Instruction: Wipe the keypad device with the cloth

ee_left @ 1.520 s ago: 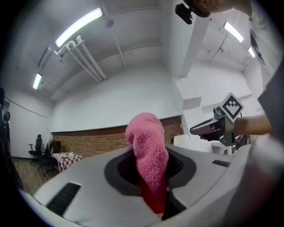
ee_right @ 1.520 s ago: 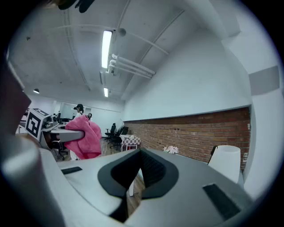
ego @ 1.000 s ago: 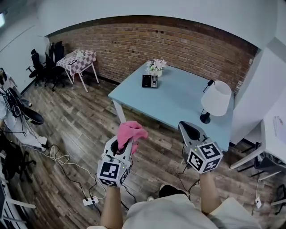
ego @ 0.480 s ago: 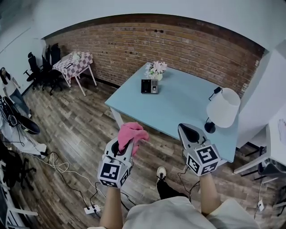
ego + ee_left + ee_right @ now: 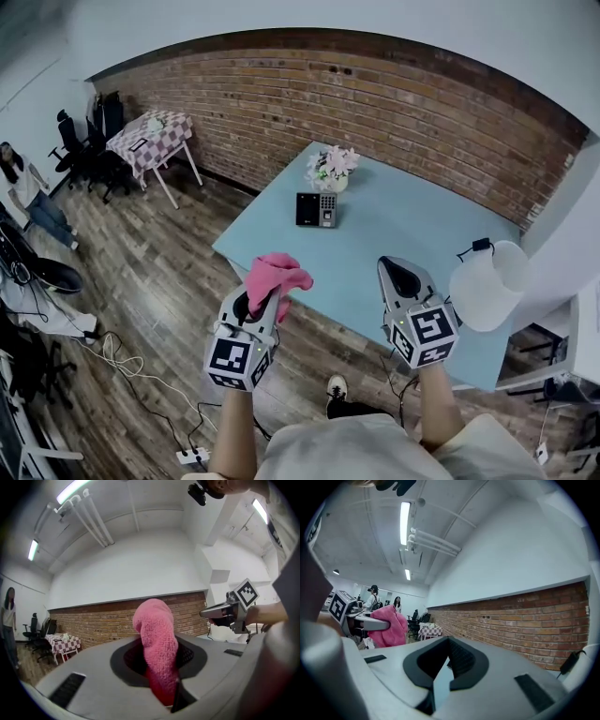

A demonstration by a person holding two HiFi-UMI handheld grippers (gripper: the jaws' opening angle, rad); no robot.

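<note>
Pale blue table before a brick wall, wood floor around.
Keypad device near far left corner, beside flower pot; lamp at right edge. Near edge bare, open floor left. Left gripper clamped on pink cloth; right gripper tips together, empty.

Cloth looks nubbly, table matt, wall brick.
</note>
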